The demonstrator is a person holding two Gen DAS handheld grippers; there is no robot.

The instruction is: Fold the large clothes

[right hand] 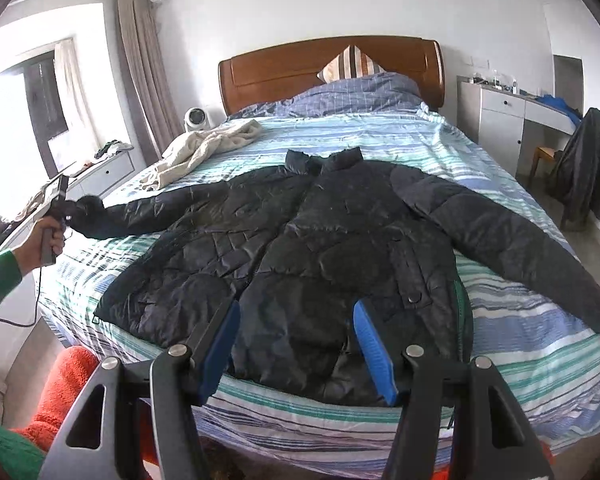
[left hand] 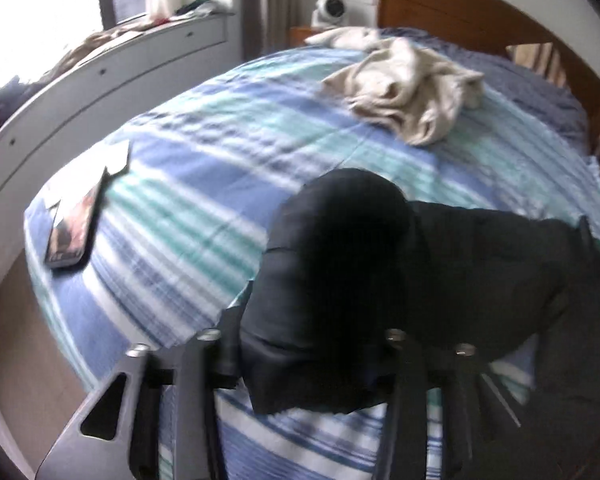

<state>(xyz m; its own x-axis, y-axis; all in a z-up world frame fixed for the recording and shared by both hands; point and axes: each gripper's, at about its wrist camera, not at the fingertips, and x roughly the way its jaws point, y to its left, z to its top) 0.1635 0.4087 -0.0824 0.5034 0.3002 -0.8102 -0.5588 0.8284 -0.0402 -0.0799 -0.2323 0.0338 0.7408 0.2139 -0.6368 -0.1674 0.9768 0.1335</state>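
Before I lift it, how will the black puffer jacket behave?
The black puffer jacket will probably flop and sag: its sleeve already droops as soft bulk. The shiny quilted shell may slip in the jaws. It looks light for its bulk.

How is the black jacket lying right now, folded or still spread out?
Spread out. The black jacket lies flat, front up on the bed, both sleeves stretched sideways; no fold made yet.
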